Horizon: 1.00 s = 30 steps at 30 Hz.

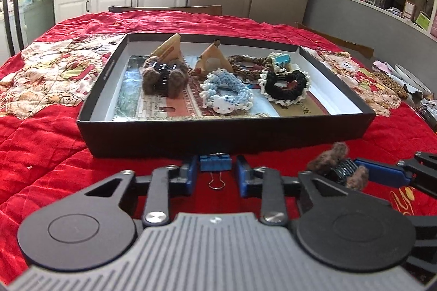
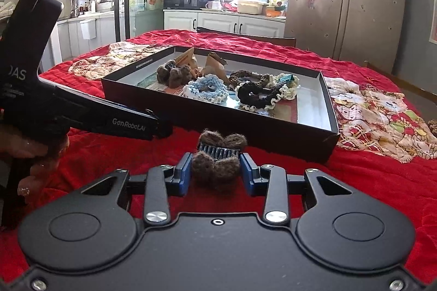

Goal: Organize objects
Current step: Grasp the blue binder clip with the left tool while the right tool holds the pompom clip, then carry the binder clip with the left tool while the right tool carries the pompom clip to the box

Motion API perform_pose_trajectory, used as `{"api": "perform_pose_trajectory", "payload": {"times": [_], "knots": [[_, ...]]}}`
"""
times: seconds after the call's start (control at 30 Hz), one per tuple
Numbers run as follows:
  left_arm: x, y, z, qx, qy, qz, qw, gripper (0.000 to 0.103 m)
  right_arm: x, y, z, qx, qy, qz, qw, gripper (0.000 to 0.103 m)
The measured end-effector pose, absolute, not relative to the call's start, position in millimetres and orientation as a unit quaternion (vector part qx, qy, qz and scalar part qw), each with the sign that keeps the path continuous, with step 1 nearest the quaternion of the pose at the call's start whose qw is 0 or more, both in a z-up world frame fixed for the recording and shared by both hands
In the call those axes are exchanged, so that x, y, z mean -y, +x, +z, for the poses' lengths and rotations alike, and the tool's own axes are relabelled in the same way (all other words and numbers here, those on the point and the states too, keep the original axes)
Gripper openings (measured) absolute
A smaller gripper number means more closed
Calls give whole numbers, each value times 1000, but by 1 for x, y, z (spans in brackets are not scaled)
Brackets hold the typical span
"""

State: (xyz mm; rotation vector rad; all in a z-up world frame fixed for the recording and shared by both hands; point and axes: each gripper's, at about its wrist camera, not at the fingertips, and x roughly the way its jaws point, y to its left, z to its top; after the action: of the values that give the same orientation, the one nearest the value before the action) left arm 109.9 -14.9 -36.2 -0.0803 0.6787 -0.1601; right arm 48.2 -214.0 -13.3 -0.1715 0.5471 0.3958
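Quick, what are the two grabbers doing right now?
Left gripper: open around the blue binder clip.
Right gripper: shut on the brown fuzzy hair claw.

You are working over a table with a red quilt (image 1: 54, 154) on it. A black box (image 1: 226, 132) sits on the quilt. A blue binder clip (image 1: 215, 162) lies just in front of the box. A brown fuzzy hair clip (image 2: 218, 154) is near it. Flowery cloths (image 1: 49, 78) lie beside the box.
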Motion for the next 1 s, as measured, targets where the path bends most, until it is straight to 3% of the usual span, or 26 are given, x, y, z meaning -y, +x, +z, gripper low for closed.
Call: {"api": "perform_pose_trajectory", "payload": {"times": [1.0], "knots": [[9,87,14,-284,-39,-122,950,28,213,36,29,-213,-90,208,950,36]]}}
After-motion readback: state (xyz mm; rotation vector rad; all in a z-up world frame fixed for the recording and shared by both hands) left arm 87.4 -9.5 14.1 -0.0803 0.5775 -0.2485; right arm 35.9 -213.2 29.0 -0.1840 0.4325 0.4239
